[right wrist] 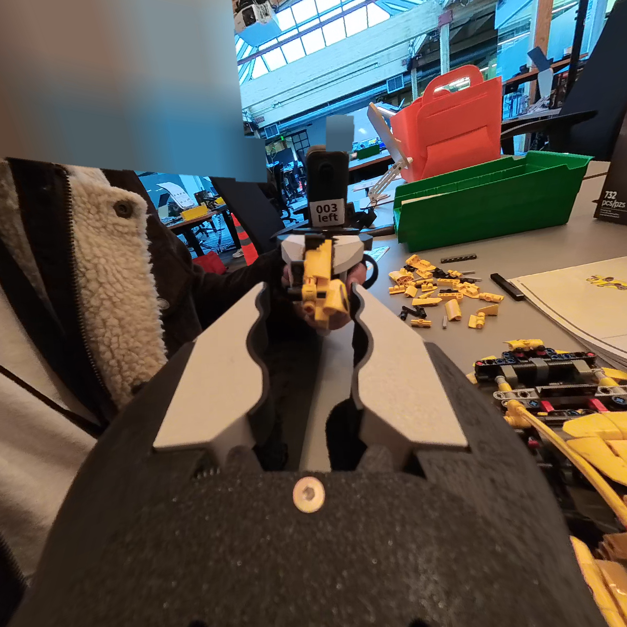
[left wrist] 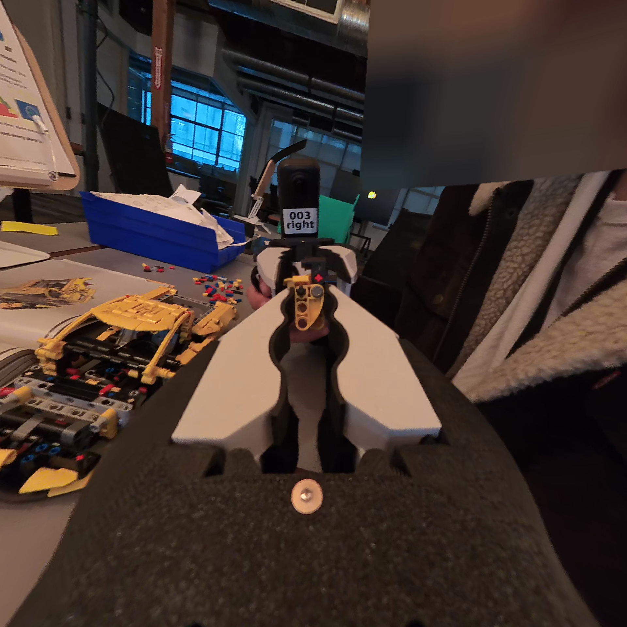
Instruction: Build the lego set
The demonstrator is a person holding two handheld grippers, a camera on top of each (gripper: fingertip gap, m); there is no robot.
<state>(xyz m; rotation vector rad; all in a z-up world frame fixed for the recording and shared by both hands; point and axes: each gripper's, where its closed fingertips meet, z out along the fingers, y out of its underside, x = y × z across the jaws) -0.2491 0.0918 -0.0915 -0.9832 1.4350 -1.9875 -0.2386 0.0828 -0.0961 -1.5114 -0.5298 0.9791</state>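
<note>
A small yellow and black lego sub-assembly (left wrist: 305,307) is held in mid-air between both grippers, which face each other. My left gripper (left wrist: 305,298) is shut on it; in the right wrist view this gripper (right wrist: 319,254) grips the far end of the sub-assembly (right wrist: 322,291). My right gripper (right wrist: 308,291) is open, its fingertips either side of the near end, with a gap on the left side. It shows farther off in the left wrist view (left wrist: 310,271). The partly built yellow and black lego car (left wrist: 101,356) lies on the table, also in the right wrist view (right wrist: 559,383).
Loose lego parts lie on the table (left wrist: 220,288), (right wrist: 444,291). An instruction booklet (left wrist: 40,295), (right wrist: 583,295) lies beside the car. A blue bin (left wrist: 152,234), a green bin (right wrist: 485,200) and an orange bag (right wrist: 451,125) stand behind. A person's jacket (right wrist: 101,271) is close by. The tips of both grippers are at nearly the same place.
</note>
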